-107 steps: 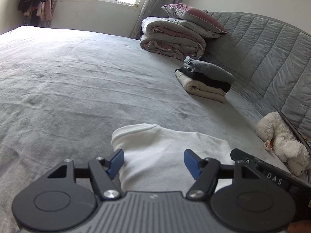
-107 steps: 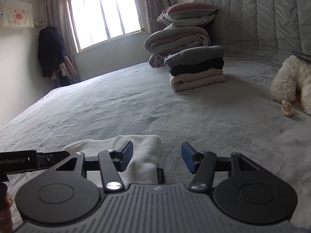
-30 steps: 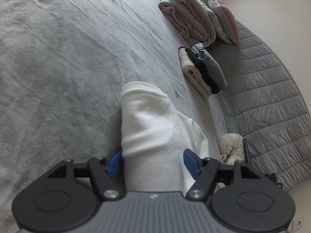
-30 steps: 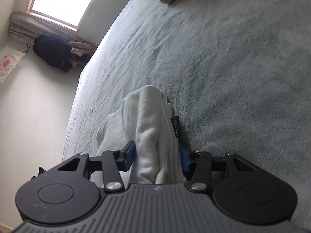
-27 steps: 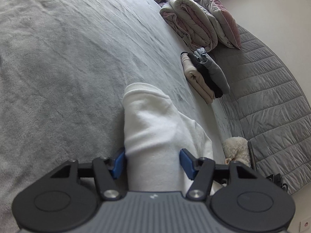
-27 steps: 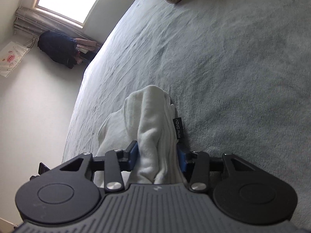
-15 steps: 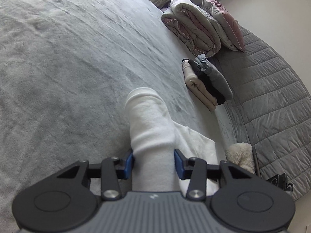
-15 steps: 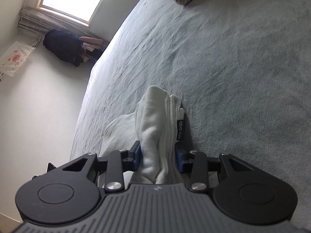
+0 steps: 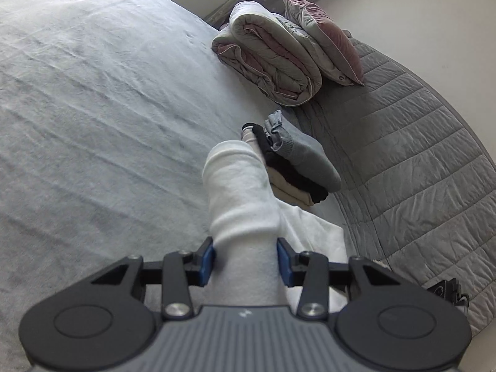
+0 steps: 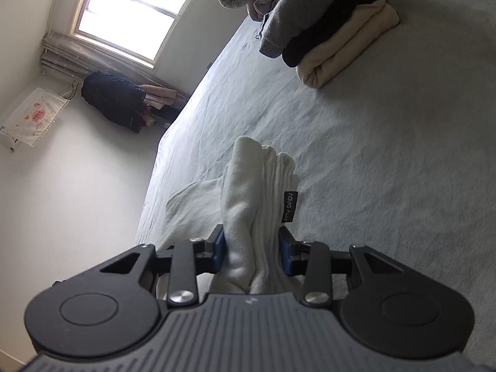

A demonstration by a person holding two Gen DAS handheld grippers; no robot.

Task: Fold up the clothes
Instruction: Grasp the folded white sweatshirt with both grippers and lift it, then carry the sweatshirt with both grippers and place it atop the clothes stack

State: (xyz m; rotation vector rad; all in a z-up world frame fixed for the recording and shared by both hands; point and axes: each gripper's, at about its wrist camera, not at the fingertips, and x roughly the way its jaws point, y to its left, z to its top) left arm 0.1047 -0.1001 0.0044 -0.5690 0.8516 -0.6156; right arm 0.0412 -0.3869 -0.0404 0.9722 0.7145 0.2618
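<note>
A folded white garment point(image 9: 241, 192) hangs between my two grippers, lifted off the grey bed point(image 9: 93, 108). My left gripper point(image 9: 245, 259) is shut on one end of it, the cloth bunched between the blue pads. My right gripper point(image 10: 252, 252) is shut on the other end point(image 10: 257, 192), where a small black label point(image 10: 290, 206) sticks out. A stack of folded clothes point(image 9: 294, 167), grey over black over beige, lies ahead near the headboard; it also shows in the right wrist view point(image 10: 325, 28).
A rolled duvet point(image 9: 269, 65) and a pink pillow point(image 9: 322, 40) lie at the bed's head. The quilted grey headboard point(image 9: 418, 161) runs along the right. A window point(image 10: 130, 15) and hanging dark clothes point(image 10: 114, 99) are on the far wall.
Both grippers have closed tighter on the white garment and lifted it off the bed, moving it nearer the stack of folded clothes.
</note>
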